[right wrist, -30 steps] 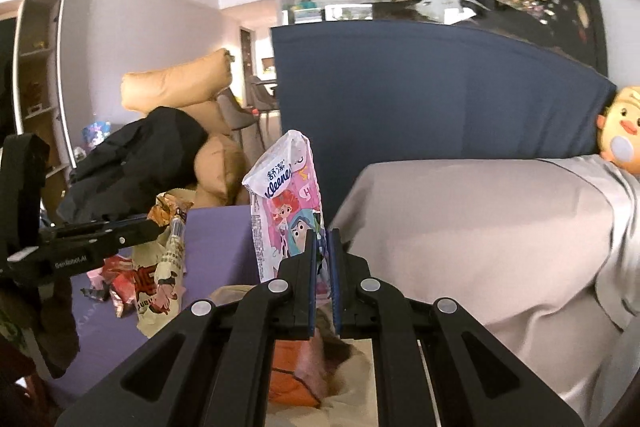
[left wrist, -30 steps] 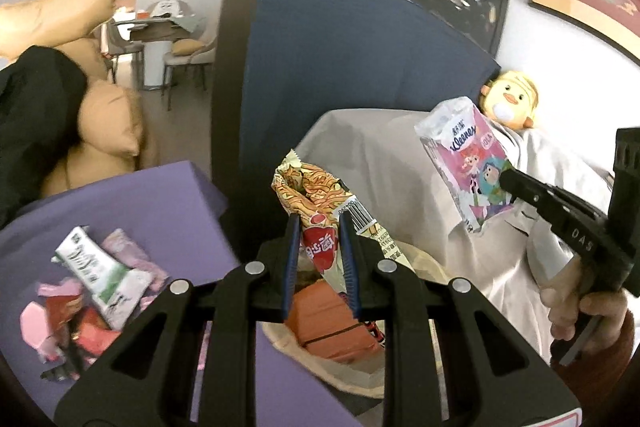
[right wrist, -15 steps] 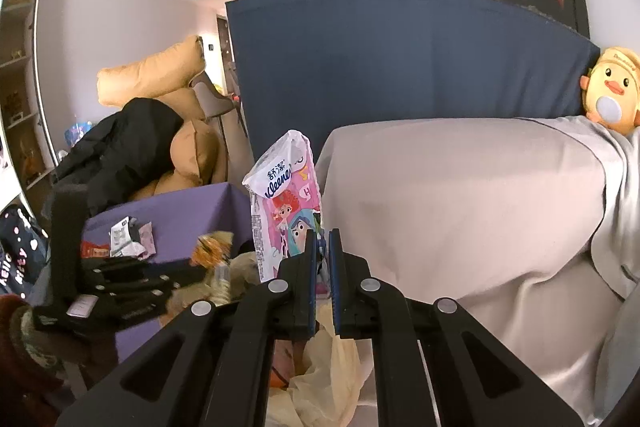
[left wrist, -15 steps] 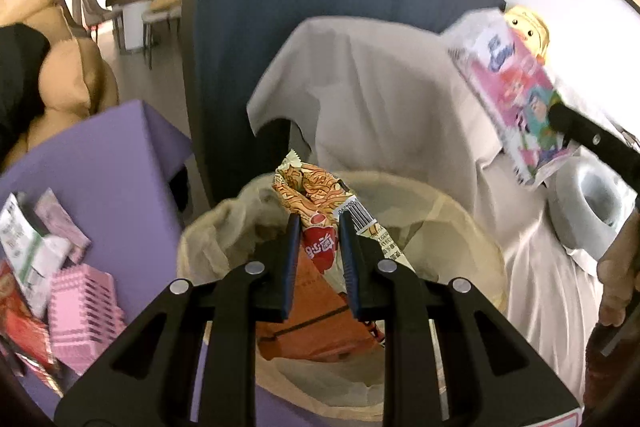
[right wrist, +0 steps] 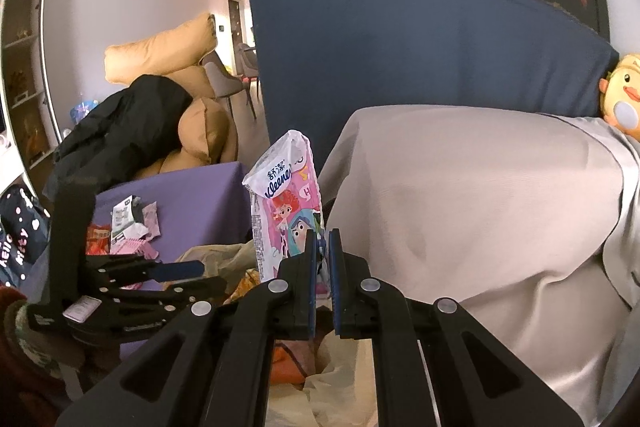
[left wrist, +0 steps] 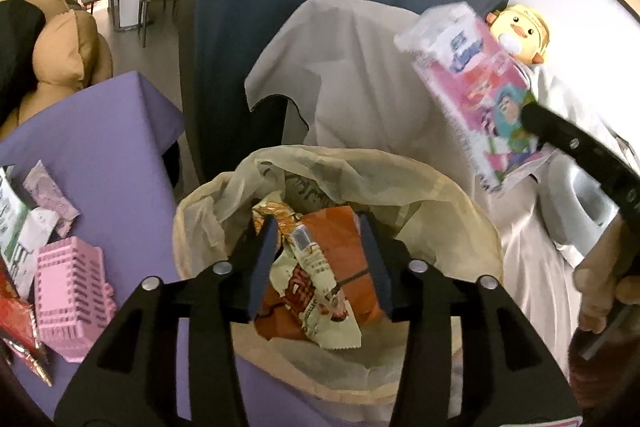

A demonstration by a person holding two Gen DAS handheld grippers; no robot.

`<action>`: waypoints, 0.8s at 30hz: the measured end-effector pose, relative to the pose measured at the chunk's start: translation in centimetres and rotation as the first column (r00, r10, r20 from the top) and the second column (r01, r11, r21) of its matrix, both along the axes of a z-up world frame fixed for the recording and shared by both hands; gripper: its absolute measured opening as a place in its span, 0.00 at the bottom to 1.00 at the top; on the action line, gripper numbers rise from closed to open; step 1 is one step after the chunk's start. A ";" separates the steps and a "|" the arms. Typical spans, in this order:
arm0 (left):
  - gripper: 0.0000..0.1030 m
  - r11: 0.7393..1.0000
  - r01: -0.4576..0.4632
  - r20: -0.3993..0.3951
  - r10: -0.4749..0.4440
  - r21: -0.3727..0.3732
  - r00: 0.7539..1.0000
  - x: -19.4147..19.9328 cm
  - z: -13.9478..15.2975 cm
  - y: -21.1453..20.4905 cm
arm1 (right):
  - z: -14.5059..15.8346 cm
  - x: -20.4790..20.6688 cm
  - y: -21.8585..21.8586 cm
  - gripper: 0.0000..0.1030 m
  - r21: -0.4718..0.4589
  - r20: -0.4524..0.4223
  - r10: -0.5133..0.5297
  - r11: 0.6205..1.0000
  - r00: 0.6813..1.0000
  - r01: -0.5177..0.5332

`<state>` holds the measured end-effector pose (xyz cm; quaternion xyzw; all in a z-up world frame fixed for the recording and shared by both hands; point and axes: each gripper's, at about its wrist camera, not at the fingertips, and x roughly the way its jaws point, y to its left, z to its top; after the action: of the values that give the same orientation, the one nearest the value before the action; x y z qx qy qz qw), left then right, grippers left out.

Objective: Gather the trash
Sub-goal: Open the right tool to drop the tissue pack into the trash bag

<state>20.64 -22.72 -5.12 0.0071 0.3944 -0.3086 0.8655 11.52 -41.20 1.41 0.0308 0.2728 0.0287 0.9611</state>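
My left gripper (left wrist: 316, 227) hangs over the bag-lined trash bin (left wrist: 440, 195), and its jaws are opening. The pads no longer press on the red-and-cream snack wrapper (left wrist: 316, 291). It lies loose below them on an orange packet (left wrist: 336, 223) inside the bin. My right gripper (right wrist: 323, 239) is shut on the lower corner of a pink tissue pack (right wrist: 286, 211), held upright just above the bin's far side. In the left wrist view that tissue pack (left wrist: 476, 83) hangs at the upper right, with a hand on the gripper's handle.
Left of the bin, a purple table (left wrist: 100, 131) carries a pink ridged item (left wrist: 68, 287) and several wrappers (left wrist: 24, 223). A beige-covered sofa (left wrist: 360, 67) with a yellow duck plush (left wrist: 520, 35) stands behind the bin. A blue-draped fish tank (right wrist: 400, 47) rises beyond it.
My left gripper came down over the bin, its jaws parted, and the snack wrapper dropped in. My right gripper sank toward the bin, still holding the tissue pack.
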 end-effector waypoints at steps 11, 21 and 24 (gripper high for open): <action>0.48 0.993 -0.117 0.025 0.117 0.015 0.993 -3.1 2.6 8.9 | -7.5 3.8 5.0 0.08 0.020 -0.262 0.134 0.991 0.956 -0.133; 0.48 0.957 -0.289 -0.014 0.289 -0.019 0.957 -5.4 1.1 18.5 | -16.0 8.0 6.2 0.07 -0.108 -0.553 0.063 0.983 0.831 -0.147; 0.48 0.947 -0.318 -0.039 0.316 -0.039 0.948 -5.5 0.2 20.2 | -16.8 8.2 7.1 0.07 -0.147 -0.583 0.059 0.973 0.810 -0.176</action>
<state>15.15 -2.55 -4.88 -0.0806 0.3975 -0.1744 0.8972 19.72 -34.14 -15.39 -0.0725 0.5529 0.0508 0.8286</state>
